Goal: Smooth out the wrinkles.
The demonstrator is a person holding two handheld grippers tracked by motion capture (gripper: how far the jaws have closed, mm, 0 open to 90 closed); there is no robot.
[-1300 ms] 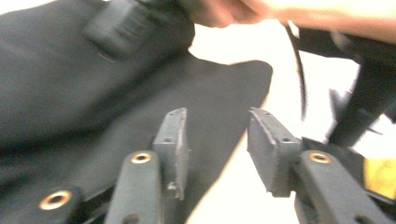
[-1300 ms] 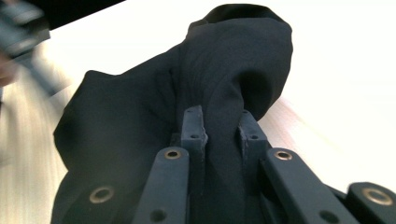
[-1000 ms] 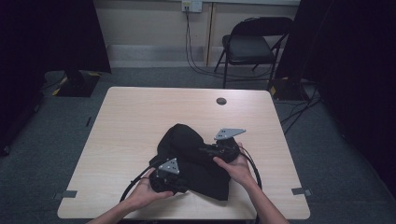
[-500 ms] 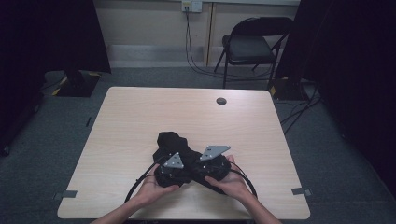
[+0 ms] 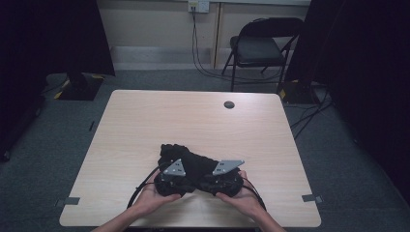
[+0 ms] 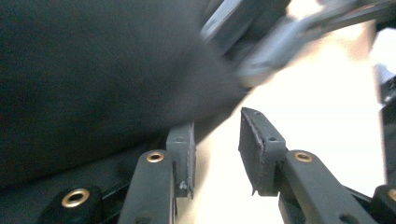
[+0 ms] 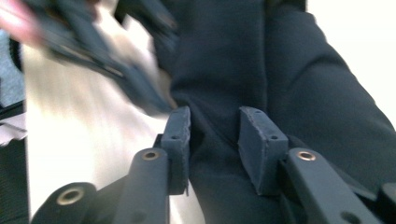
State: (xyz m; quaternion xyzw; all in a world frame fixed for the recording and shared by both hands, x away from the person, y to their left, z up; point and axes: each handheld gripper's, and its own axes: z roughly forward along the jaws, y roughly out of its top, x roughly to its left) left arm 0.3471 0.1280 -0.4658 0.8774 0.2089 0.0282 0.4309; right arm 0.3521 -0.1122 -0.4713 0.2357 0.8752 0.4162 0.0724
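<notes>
The black garment (image 5: pixel 186 159) lies bunched on the near half of the table (image 5: pixel 193 121), between the two grippers held close together at its near edge; at the left gripper (image 6: pixel 217 154) the jaws have just been opening and stand parted with bare tabletop in the gap, the cloth only brushing the outer side of one pad, so it grips nothing; at the right gripper (image 7: pixel 215 149) the jaws have also just been opening, and dark fabric lies between the fingers (image 7: pixel 257 144) without visibly being pinched, so I judge it released. The likely trouble: a closing left gripper would catch air, not cloth; the right may nip several layers and drag the heap; the trailing cable (image 5: pixel 140 191) could snag under the fabric, and the crowded grippers could knock together.
</notes>
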